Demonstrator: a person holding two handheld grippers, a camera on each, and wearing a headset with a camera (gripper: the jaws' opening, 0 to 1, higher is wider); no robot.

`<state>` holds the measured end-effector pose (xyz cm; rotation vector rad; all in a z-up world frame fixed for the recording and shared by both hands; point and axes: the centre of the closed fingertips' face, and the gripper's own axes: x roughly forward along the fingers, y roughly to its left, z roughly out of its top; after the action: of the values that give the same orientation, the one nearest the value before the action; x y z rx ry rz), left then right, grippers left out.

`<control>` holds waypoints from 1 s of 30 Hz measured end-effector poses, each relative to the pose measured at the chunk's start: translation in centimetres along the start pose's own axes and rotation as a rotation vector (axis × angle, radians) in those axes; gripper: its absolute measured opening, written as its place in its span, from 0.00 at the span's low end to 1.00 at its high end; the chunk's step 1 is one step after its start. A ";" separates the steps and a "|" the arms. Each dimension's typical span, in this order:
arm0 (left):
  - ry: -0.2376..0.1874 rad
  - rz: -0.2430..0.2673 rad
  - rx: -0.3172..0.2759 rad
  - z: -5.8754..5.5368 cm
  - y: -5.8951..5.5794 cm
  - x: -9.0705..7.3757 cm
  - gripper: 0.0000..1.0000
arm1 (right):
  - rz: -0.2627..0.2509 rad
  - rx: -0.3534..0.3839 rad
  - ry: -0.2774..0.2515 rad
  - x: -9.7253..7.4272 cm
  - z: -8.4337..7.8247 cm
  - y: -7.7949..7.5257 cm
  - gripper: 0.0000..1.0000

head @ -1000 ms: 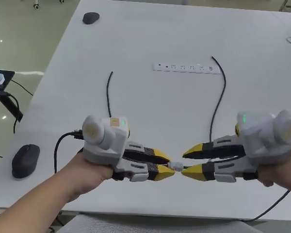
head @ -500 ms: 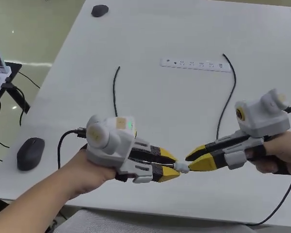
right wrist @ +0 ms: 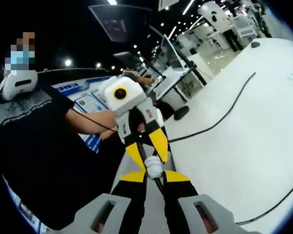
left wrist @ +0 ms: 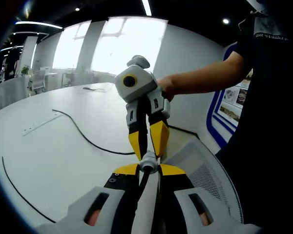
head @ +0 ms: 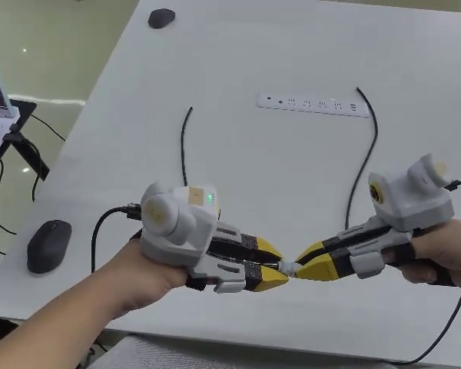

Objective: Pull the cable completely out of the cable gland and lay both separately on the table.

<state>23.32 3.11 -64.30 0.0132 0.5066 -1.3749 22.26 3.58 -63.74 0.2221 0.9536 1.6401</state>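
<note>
A small white cable gland hangs above the front edge of the white table, between two yellow-tipped grippers that meet tip to tip. My left gripper is shut on a black cable that runs back between its jaws from the gland. My right gripper comes from the right and is shut on the gland. In the left gripper view the right gripper points down at me. In the right gripper view the left gripper does the same.
Two loose black cables lie on the table, one at the left and one at the right. A white power strip lies behind them. One black mouse sits by the left edge, another at the far end.
The right gripper has rolled so that its body stands higher and its jaws slope down to the gland. The left gripper has kept its hold. The tips stay together.
</note>
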 end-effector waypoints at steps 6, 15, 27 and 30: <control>-0.017 -0.013 -0.070 0.0 0.2 -0.3 0.15 | -0.110 -0.238 0.029 0.1 0.3 0.1 0.07; 0.024 -0.006 -0.095 -0.8 0.5 0.2 0.15 | -0.369 -0.706 0.156 0.3 -0.5 -0.9 0.07; -0.028 -0.013 -0.162 -0.6 0.2 0.3 0.15 | -0.596 -0.988 0.268 0.3 -0.9 -0.6 0.07; -0.030 -0.012 -0.168 -0.7 0.0 0.5 0.15 | -0.602 -0.998 0.282 0.2 -1.0 -0.6 0.08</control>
<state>23.17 2.84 -65.08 -0.1474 0.5964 -1.3390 22.02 3.30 -64.90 -0.9059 0.2500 1.3979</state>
